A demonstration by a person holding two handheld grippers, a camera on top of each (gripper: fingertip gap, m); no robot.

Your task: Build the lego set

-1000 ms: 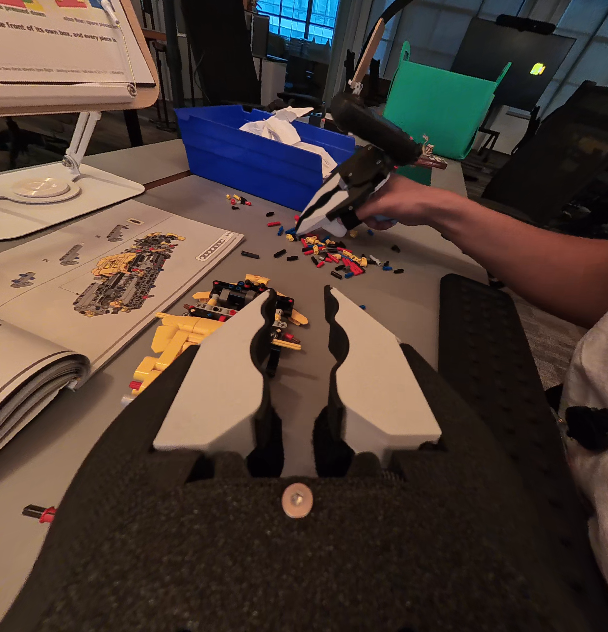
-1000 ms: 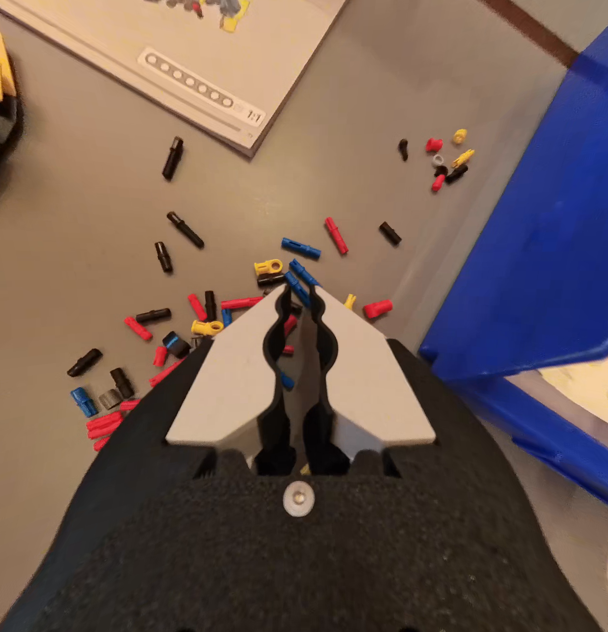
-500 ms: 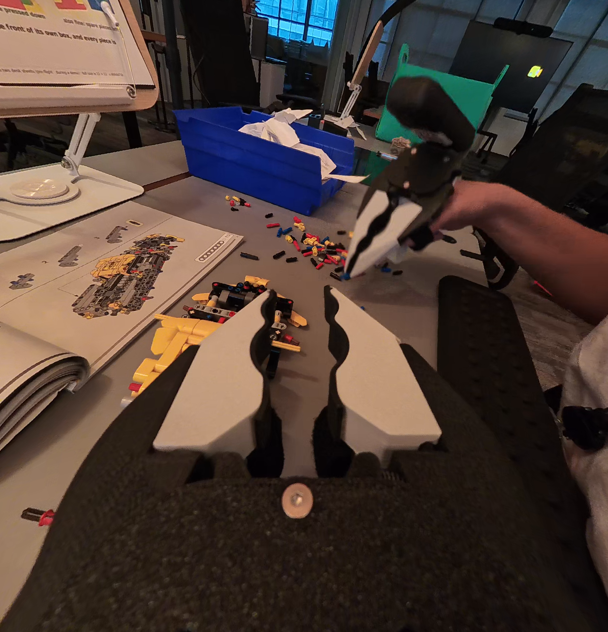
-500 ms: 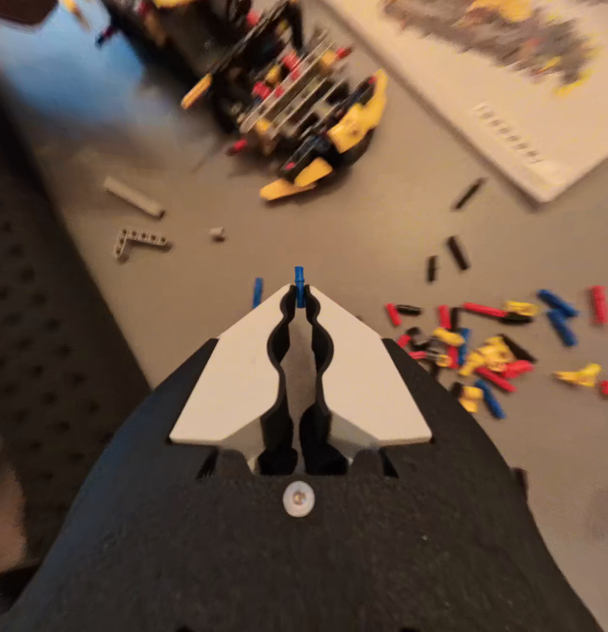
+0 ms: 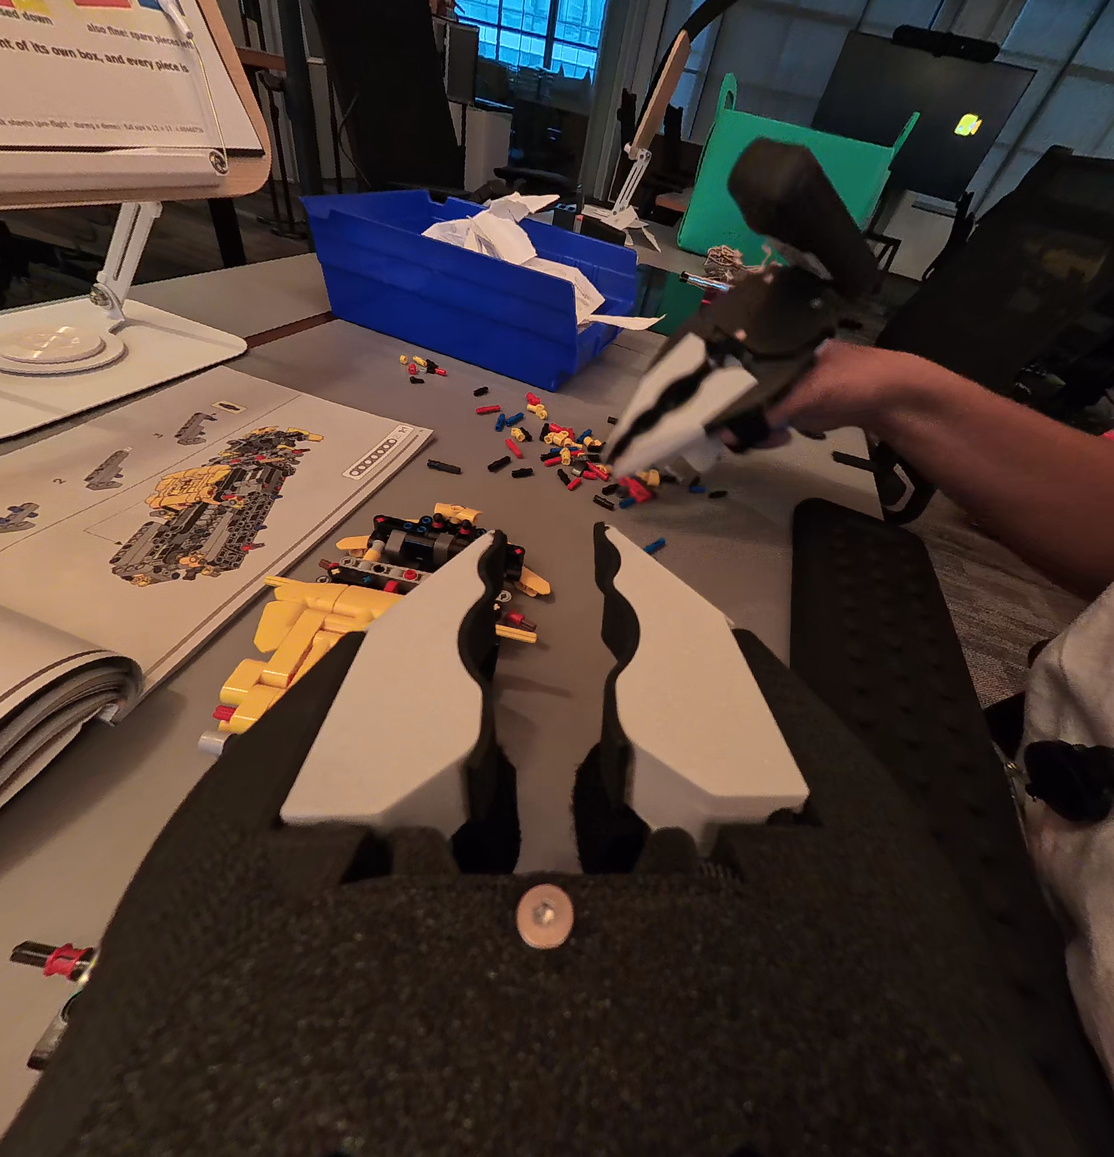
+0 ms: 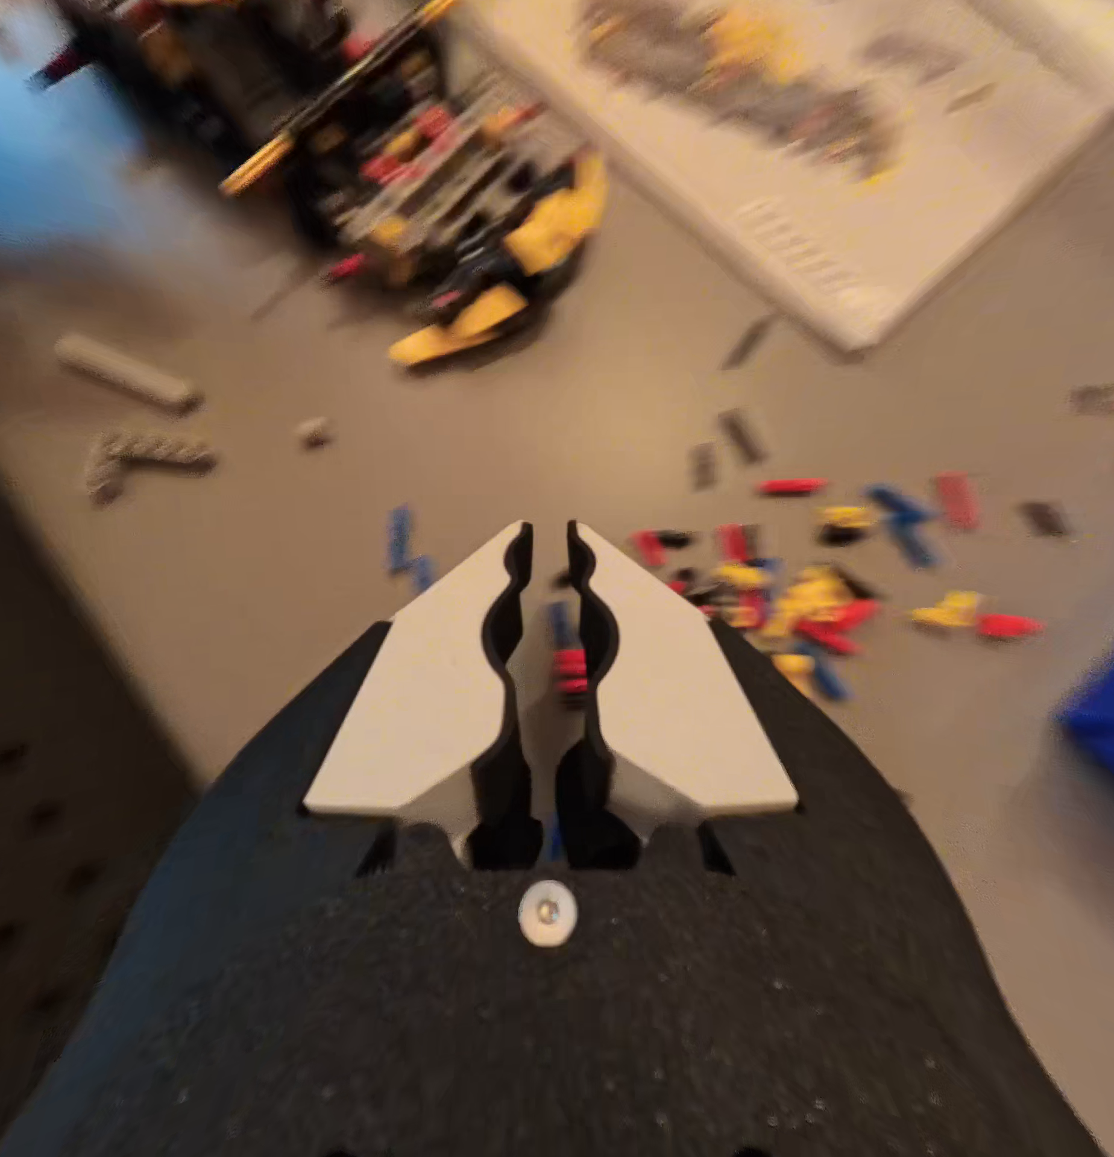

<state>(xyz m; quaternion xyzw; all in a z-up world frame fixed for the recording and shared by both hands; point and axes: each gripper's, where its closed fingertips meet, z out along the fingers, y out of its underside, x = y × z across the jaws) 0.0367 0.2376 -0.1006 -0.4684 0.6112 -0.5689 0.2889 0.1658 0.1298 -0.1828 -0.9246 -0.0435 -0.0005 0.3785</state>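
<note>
Half a second ago my right hand-held gripper [image 6: 549,526] had a small blue pin pinched at its very tips. Now those tips stand slightly apart with nothing between them, so that pin is gone from my grasp. Through the gap I see a blue smear [image 6: 561,617] and a red piece [image 6: 570,670] on the tabletop [image 6: 542,407] below. The right wrist view is too blurred by motion to say whether the blue smear is the same pin. In the left wrist view this gripper is low over the near edge of the scattered pile of pins [image 5: 561,444], just short of the blue bin [image 5: 454,294]. My left hand-held gripper [image 5: 545,532] is unchanged: released, empty, hovering beside the yellow and black model [image 5: 410,563], which lies on the tabletop next to the open instruction booklet [image 5: 166,501]. I judge that the pick has failed or been given up, so no new piece has reached the model. I probably need to re-grasp a pin, closing more squarely on its shaft, since such a small round part slips easily from the tips.
</note>
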